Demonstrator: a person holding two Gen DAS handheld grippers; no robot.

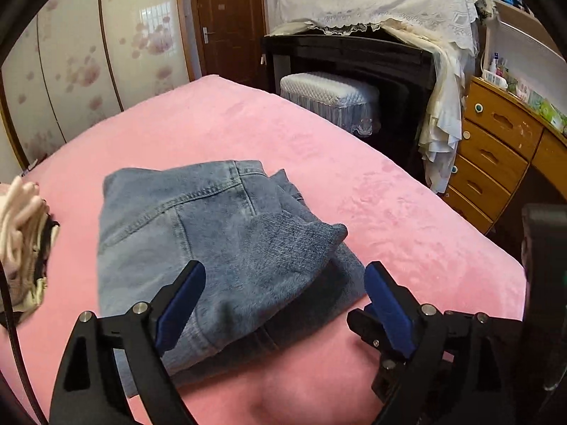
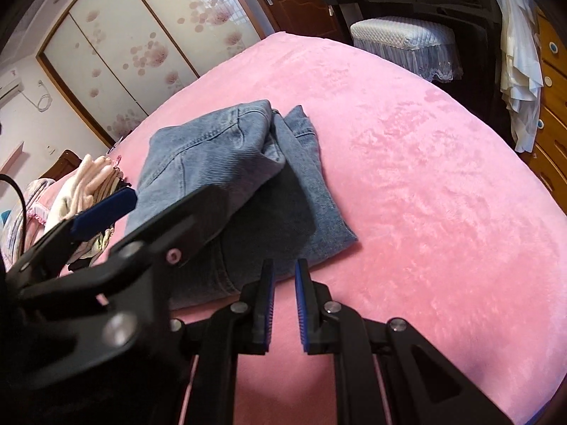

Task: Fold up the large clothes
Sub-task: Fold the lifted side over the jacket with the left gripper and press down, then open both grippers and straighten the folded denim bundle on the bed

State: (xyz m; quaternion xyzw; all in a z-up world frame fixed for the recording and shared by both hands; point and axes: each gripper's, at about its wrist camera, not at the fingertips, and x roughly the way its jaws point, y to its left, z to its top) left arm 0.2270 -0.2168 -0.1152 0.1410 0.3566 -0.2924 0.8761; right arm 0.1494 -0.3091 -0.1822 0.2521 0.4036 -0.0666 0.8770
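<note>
A folded blue denim garment (image 1: 212, 241) lies on the pink bed (image 1: 389, 205); it also shows in the right wrist view (image 2: 219, 163). My left gripper (image 1: 283, 283) is open, its blue-padded fingers spread over the garment's near edge, holding nothing. It shows from the side in the right wrist view (image 2: 159, 205). My right gripper (image 2: 284, 276) hovers just in front of the garment's near edge, its jaws a narrow gap apart with nothing between them.
A pile of pale clothes (image 1: 21, 241) lies at the bed's left side (image 2: 92, 184). Beyond the bed stand a covered black piano (image 1: 354, 56) with a white stool (image 1: 329, 99), a wooden drawer unit (image 1: 496, 156), and wardrobe doors (image 1: 88, 71).
</note>
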